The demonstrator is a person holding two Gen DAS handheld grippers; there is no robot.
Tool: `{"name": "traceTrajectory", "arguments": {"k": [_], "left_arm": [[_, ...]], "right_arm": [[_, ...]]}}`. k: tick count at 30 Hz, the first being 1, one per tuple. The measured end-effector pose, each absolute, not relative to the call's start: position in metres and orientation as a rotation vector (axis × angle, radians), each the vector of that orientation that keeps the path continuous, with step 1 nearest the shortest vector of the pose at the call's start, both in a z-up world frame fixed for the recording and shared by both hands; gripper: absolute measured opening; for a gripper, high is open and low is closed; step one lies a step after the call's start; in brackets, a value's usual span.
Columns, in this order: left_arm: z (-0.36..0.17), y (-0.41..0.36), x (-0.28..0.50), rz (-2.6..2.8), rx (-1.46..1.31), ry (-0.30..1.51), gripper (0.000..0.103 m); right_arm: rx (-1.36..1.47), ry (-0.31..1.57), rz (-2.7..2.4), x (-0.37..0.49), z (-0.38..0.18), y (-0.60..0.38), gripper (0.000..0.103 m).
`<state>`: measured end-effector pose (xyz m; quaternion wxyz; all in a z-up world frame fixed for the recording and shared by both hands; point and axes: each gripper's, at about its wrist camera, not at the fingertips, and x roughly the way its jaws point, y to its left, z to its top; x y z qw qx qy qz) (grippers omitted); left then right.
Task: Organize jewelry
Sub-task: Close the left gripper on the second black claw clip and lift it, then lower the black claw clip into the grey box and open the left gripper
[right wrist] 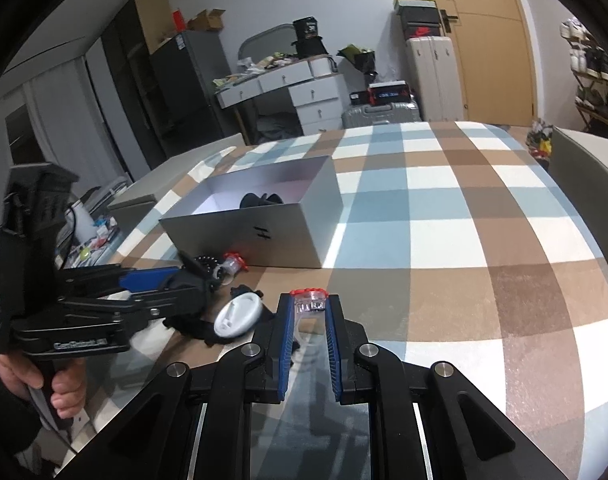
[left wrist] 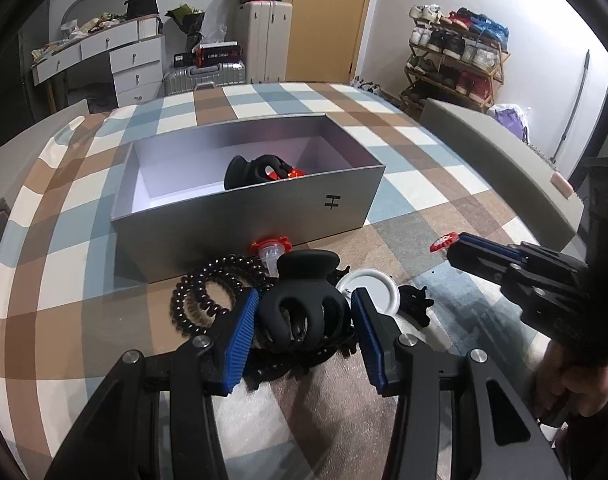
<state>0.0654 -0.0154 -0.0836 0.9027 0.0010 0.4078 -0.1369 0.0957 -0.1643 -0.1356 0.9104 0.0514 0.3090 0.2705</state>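
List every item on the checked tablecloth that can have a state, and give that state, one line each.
Grey rectangular cardboard box: open, lidless, already holding a black claw clip.
Large black plastic claw hair clip: on the table, between the left gripper fingers, not clearly clamped.
Clear plastic ring with red top: clamped in the right gripper.
Black spiral hair tie: lying loose.
White round disc: lying flat.

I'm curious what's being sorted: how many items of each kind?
Large black plastic claw clips: 2
Small black claw clip: 1
Black beaded spiral hair tie: 1
Red-topped clear plastic charms: 2
Red piece inside grey box: 1
White round disc: 1
Total: 8
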Motion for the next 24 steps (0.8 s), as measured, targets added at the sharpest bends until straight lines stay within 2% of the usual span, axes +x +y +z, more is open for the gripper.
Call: {"name": "traceTrajectory", "arguments": {"k": [16,24], "left_arm": [[-0.047,0.012,0.036,-0.239,-0.054,0.729,0.042],[-0.03,0.028,0.055,-0.223,-0.055,0.69,0.042]], "right_arm": [[0.14,0.664,0.53,0.099,-0.131,-0.167,0.015],[0.151,0.57,0.658,0.103,-0.077,-0.141,0.015]]}}
